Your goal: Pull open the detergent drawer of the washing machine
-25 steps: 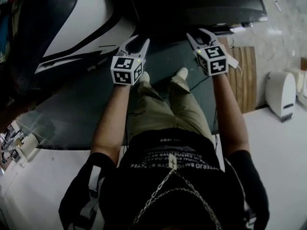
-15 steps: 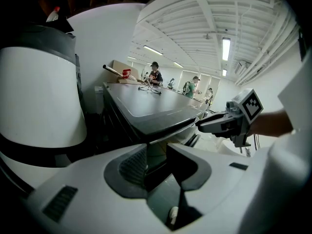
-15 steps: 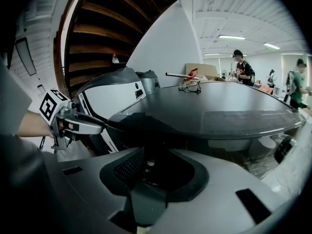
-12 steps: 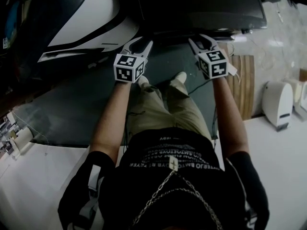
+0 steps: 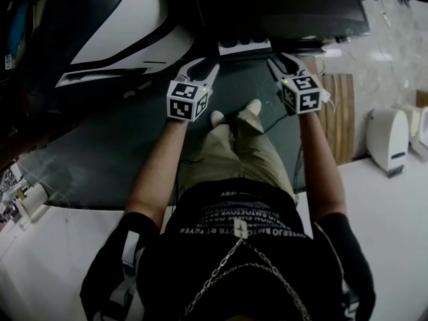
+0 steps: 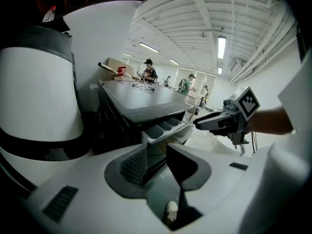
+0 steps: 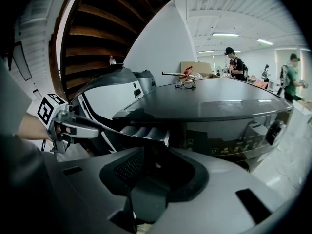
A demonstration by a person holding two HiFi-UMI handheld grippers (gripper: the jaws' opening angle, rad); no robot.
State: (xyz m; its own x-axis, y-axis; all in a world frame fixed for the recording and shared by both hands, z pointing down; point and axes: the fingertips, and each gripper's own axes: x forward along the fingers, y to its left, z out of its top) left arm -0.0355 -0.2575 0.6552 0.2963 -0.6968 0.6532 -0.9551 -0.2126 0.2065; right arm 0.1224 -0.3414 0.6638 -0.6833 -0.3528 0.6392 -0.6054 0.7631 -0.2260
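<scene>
Now the detergent drawer (image 5: 244, 46) stands pulled out from the front of the dark washing machine (image 5: 287, 9), its pale compartments open to the head view. It juts toward the person between the two grippers. The left gripper (image 5: 204, 65) points at the drawer's left end with its jaws spread apart. In the left gripper view the drawer (image 6: 165, 126) sits just beyond the gap, with its front panel in line with that gap. Whether either pad touches the panel cannot be told. The right gripper (image 5: 282, 60) points at the drawer's right end, and its jaws are also spread, closed on nothing. In the right gripper view the drawer's corner (image 7: 144, 132) hangs just above the opening between them. Each gripper shows in the other's camera, the right one (image 6: 229, 118) close beside the drawer's right corner, the left one (image 7: 73, 126) close to its left end. A large white curved housing (image 5: 127, 25) stands to the left of the machine. The person's shoes (image 5: 234, 112) rest on a dark mat (image 5: 100, 152), with a wooden board (image 5: 338, 105) and a small white appliance (image 5: 388, 139) off to the right.
</scene>
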